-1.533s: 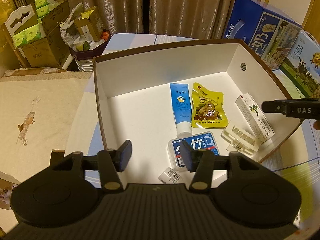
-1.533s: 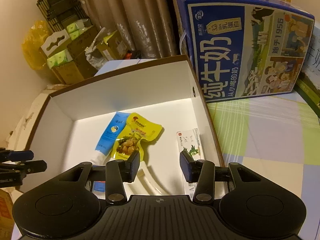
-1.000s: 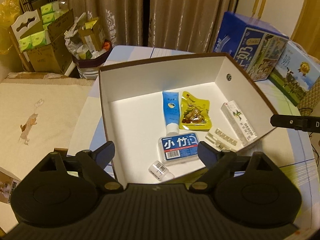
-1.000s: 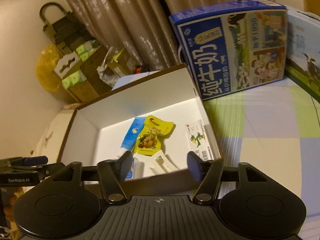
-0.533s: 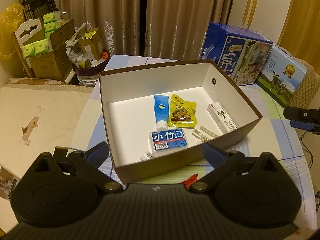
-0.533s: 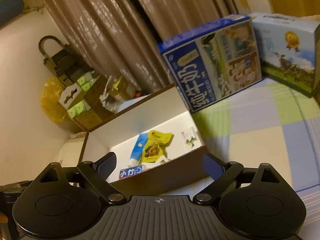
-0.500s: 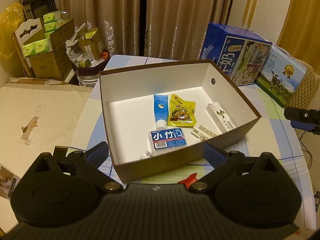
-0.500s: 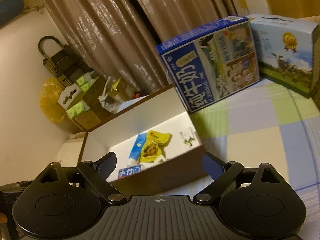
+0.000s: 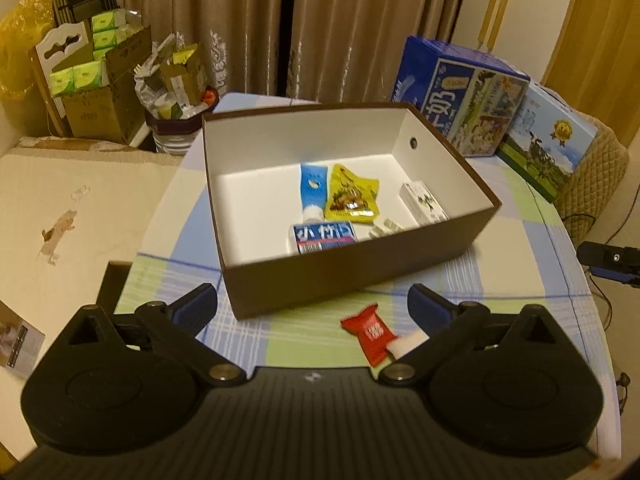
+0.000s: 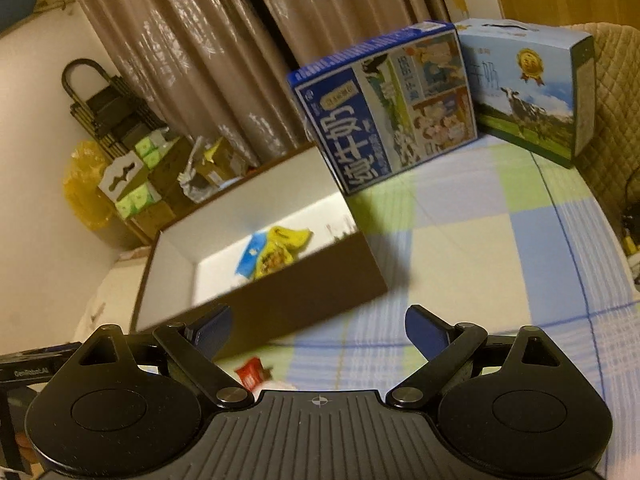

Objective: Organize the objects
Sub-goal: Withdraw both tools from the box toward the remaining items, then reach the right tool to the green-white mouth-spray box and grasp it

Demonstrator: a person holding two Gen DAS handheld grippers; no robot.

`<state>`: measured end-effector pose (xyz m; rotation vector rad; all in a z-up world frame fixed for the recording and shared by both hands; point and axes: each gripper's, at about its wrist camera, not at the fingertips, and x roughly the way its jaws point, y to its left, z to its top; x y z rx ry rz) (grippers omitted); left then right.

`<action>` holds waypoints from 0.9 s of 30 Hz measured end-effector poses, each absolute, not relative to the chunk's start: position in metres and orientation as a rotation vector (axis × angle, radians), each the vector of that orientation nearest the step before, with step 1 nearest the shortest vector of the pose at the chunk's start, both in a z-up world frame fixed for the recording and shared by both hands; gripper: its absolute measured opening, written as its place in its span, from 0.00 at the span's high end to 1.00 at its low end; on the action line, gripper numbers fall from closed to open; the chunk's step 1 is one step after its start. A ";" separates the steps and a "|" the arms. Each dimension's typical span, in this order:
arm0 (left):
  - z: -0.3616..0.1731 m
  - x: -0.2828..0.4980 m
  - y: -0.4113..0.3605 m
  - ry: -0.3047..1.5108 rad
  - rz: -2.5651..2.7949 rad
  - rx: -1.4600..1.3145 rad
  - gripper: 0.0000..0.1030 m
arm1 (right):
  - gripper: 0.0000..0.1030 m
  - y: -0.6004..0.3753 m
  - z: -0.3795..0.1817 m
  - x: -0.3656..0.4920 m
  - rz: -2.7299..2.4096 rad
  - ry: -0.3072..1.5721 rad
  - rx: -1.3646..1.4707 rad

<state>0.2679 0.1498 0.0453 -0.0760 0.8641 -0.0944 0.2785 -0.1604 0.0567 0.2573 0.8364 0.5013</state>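
Both grippers, left gripper [image 9: 312, 306] and right gripper [image 10: 318, 326], spread wide, empty. Red candy [image 9: 370, 334] on checked tablecloth [image 9: 500, 276] just outside brown box [image 9: 352, 276]; tube [image 9: 312, 190], yellow packet [image 9: 350, 198] inside.

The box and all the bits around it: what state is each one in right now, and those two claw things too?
Brown box: open, no lid on it.
Blue tube: lying flat in the box, cap on.
Yellow snack pouch: flat in the box, looks sealed.
Red candy: wrapped, on the tablecloth outside the box.
Left gripper: open, empty.
Right gripper: open, empty.
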 end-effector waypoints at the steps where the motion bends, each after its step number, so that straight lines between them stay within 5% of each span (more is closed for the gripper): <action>1: 0.043 0.265 0.149 0.872 -0.095 -0.079 0.03 | 0.12 -0.161 0.055 0.275 0.501 0.843 0.247; 27: -0.019 0.209 0.119 1.032 -0.158 -0.072 0.03 | 0.14 -0.163 -0.019 0.208 0.464 1.046 0.061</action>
